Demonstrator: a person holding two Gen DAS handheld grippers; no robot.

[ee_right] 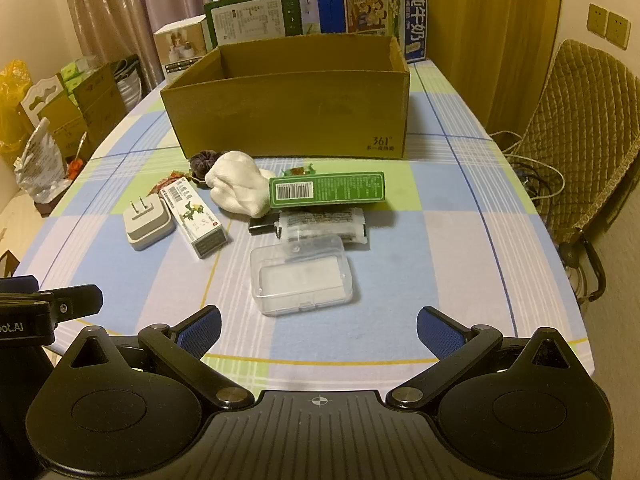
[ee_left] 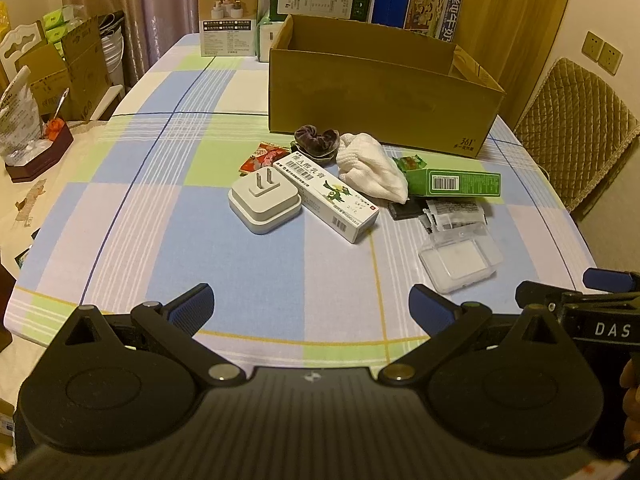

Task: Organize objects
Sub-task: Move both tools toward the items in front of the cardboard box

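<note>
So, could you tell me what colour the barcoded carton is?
Green carton, clearest in the right wrist view.

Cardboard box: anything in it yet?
Cannot tell fully. The cardboard box is open-topped; only bare inner walls show, its floor is hidden. All the small items lie outside on the table.

From my right wrist cam: cardboard box [ee_right: 288, 108] at 12, far side of table [ee_right: 460, 220]. Plug adapter [ee_right: 147, 220] at 10, ointment carton [ee_right: 196, 222] touching its right. Cloth bundle [ee_right: 236, 188] behind, barcode box [ee_right: 327, 188] to its right. Plastic case [ee_right: 302, 280] nearest me.
</note>
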